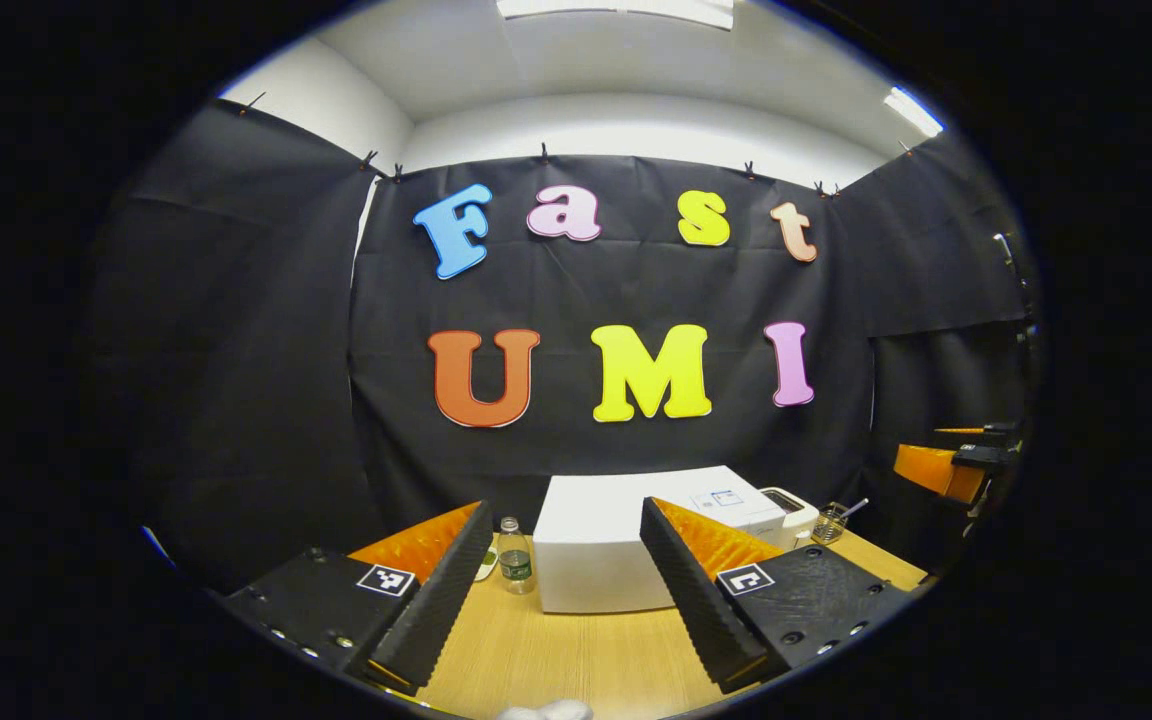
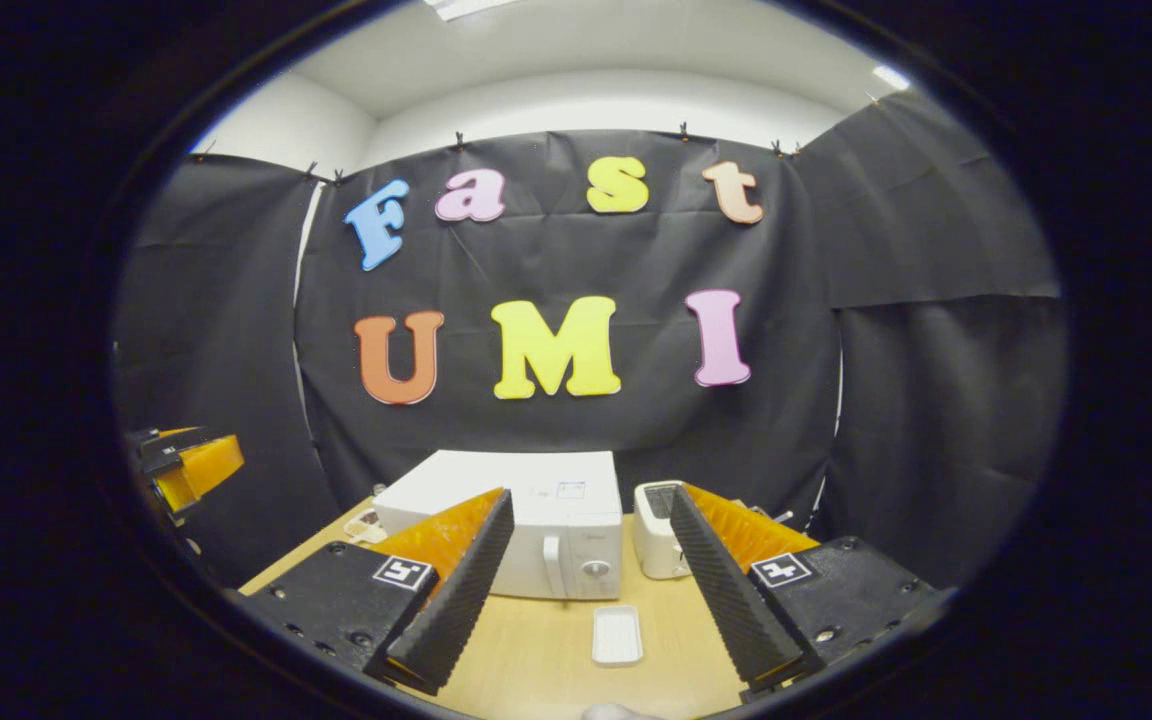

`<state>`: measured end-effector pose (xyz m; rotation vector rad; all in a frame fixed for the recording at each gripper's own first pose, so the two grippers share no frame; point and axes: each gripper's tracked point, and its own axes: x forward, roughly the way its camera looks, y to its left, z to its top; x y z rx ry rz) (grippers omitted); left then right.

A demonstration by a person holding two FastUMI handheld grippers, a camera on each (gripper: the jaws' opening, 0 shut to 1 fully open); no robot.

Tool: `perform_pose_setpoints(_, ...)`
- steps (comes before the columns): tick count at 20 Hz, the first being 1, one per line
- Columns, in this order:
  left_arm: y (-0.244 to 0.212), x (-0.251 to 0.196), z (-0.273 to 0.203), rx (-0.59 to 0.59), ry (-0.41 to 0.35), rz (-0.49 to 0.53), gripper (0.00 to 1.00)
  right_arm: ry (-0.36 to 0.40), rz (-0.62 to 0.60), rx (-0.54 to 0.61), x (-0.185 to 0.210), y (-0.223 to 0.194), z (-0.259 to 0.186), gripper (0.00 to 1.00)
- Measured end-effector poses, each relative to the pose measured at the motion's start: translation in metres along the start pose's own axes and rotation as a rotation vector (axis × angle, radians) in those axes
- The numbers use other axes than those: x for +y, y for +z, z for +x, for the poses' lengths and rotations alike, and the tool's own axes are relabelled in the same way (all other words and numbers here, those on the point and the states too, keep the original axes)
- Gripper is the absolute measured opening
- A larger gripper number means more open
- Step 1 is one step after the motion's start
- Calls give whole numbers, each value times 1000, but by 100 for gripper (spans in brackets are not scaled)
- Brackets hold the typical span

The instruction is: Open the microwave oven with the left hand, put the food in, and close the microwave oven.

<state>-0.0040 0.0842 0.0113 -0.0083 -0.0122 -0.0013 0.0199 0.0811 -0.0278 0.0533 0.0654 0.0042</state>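
Observation:
A white microwave oven (image 1: 606,545) stands on the wooden table (image 1: 576,660) with its door shut; in the right gripper view the microwave oven (image 2: 536,530) shows its handle and knobs. A small white tray (image 2: 617,635) lies on the table in front of it. My left gripper (image 1: 576,640) is open and empty, held above the table's near side, well back from the oven. My right gripper (image 2: 586,630) is open too, with nothing between its fingers, above the near table edge. The other gripper (image 2: 186,465) shows at far left in the right gripper view.
A white toaster (image 2: 658,530) stands right of the microwave. A small clear bottle (image 1: 513,555) is left of the oven, and a glass jar (image 1: 829,522) sits beyond the toaster (image 1: 791,515). Something white (image 1: 546,711) lies at the near table edge.

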Motion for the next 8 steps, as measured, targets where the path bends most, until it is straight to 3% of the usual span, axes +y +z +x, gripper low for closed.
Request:
perform_pose_setpoints(1, 4, -2, 0, -9, -8, 3, 93, -7, -4, -2, -3, 1, 0, 90)
perform_pose_setpoints(2, 8, -5, 0, -14, -12, 5, 94, -7, -4, -6, -3, 4, -1, 100)
perform_pose_setpoints(8, 15, -16, 2, -8, -34, -14, 93, -12, 7, -10, -9, 12, -6, 100)
